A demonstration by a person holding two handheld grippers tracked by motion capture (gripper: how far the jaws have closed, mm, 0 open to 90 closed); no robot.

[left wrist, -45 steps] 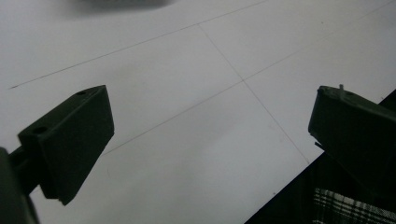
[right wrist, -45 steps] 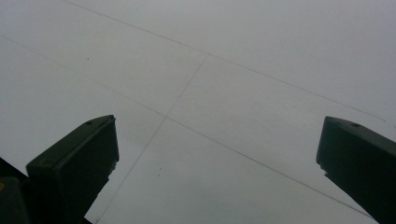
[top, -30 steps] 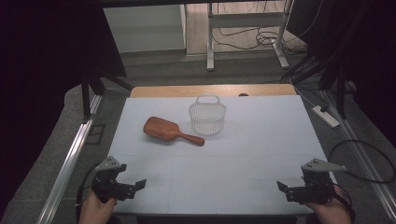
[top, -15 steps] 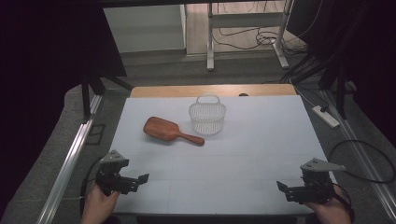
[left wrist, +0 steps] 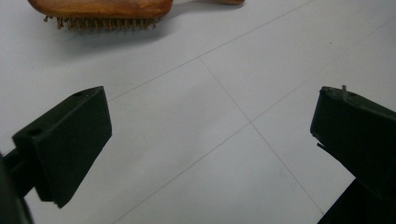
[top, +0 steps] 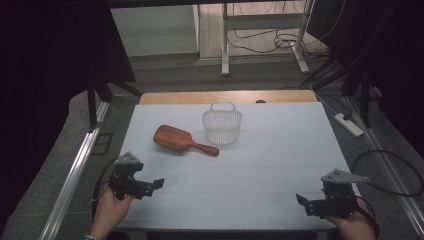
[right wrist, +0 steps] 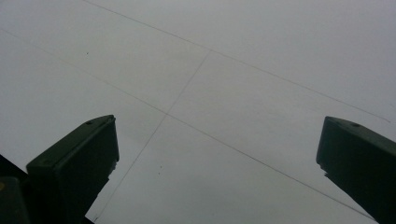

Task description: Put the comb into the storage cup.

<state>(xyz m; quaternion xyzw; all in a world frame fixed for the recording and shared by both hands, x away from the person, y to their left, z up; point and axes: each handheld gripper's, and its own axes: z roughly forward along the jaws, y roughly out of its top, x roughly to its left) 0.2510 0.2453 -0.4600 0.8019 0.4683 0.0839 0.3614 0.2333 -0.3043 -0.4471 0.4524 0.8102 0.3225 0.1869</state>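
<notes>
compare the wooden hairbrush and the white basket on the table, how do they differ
The hairbrush is solid brown wood and lies flat, bristles down, handle toward the basket. The basket is white see-through mesh and stands upright with a handle on its far rim. The brush is low and long; the basket is taller and rounded. Both rest on the white table, untouched by either gripper.

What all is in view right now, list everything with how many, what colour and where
hairbrush: 1, reddish-brown wood, bristles down, centre-left of the mat, beside the basket
basket: 1, clear mesh with a handle, upright, far centre of the mat
mat: 1, white, covering the table
power strip: 1, white, on the floor at right
left gripper: 1, black, open, near left corner, in the person's hand
right gripper: 1, black, open, near right corner, in the person's hand
</notes>
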